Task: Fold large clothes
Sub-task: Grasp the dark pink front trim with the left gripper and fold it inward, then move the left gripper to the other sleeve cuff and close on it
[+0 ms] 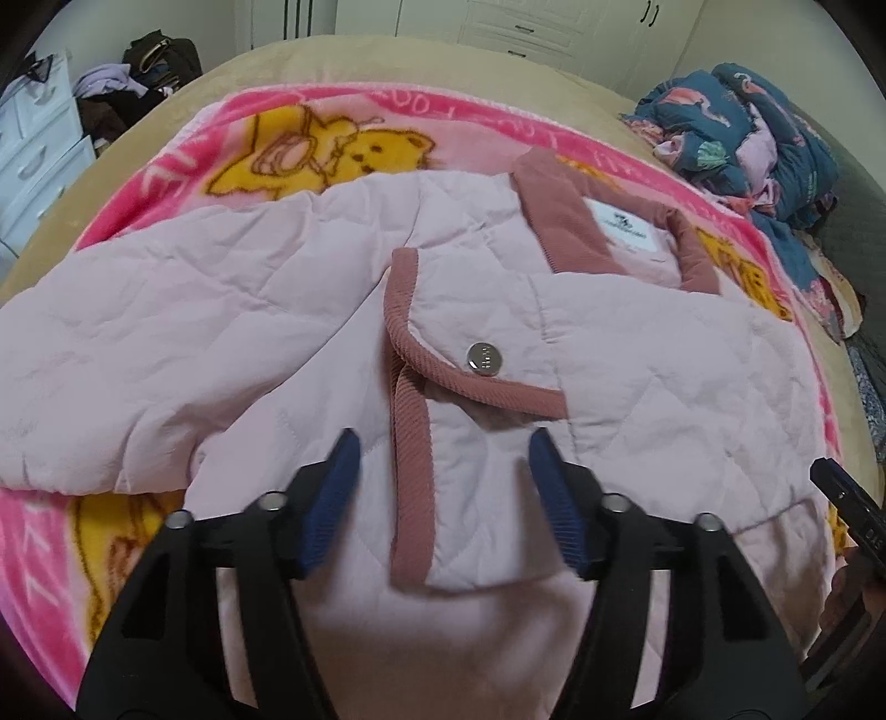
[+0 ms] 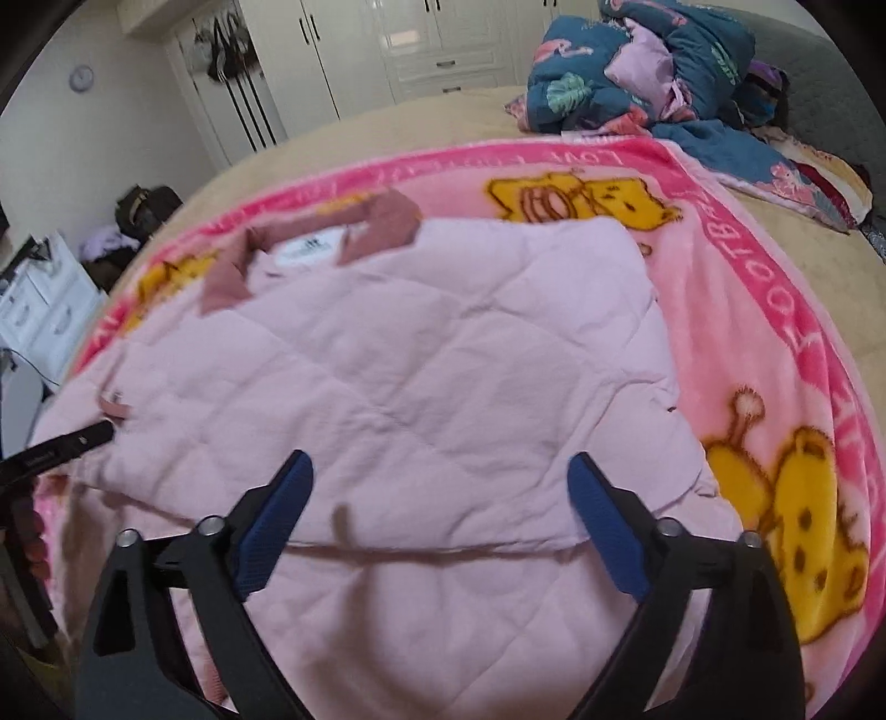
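A pale pink quilted jacket with dusty-rose trim lies spread on a pink cartoon blanket. Its rose collar with a white label lies at the far side, and a silver snap sits on the front flap. My left gripper is open and empty just above the jacket's front opening. In the right wrist view the jacket lies folded over, its collar at the far left. My right gripper is open and empty above the near hem. The other gripper's tip shows at each view's edge.
The blanket lies on a beige bed. A heap of dark blue patterned bedding sits at the far right. White drawers and a clothes pile stand left of the bed; white wardrobes stand behind.
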A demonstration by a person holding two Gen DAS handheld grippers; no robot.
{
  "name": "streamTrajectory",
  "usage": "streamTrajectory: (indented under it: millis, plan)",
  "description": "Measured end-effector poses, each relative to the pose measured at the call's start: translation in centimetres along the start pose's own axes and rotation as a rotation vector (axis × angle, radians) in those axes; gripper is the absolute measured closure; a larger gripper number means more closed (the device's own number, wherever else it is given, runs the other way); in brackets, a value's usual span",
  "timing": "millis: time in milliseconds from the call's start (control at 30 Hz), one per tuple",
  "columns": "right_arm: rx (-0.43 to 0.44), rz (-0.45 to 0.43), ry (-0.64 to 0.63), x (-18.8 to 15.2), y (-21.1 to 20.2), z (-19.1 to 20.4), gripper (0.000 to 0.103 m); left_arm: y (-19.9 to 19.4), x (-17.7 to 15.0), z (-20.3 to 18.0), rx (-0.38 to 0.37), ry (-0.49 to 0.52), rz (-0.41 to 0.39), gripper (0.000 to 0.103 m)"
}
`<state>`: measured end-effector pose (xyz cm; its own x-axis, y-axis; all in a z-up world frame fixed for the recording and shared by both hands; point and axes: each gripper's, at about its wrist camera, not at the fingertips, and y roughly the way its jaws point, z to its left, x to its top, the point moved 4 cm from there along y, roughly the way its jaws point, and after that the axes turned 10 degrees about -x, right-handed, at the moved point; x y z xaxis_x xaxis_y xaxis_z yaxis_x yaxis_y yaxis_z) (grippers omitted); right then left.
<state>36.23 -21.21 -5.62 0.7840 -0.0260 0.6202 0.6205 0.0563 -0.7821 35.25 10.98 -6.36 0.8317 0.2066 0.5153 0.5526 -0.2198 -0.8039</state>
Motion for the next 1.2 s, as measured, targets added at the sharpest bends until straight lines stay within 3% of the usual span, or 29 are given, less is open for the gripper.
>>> streamTrajectory:
  millis: [200,267,667,1200]
  plan:
    - [0.032,-0.043,-0.014,0.1,-3.0,1.8,0.005,-2.1,-0.3,-0.2,-0.030,-0.020,0.002,0.013]
    - [0.032,-0.057,-0.018,0.1,-3.9,2.4,0.005,-2.9,-0.3,0.1,-0.044,-0.036,-0.010,0.010]
    - [0.099,-0.115,-0.057,-0.1,-7.9,7.4,0.004,-7.2,-1.4,3.9,0.000,-0.108,-0.069,0.009]
    - [0.200,-0.131,-0.202,-0.5,-10.2,18.0,0.004,-11.7,-3.3,10.8,0.056,-0.198,-0.125,0.009]
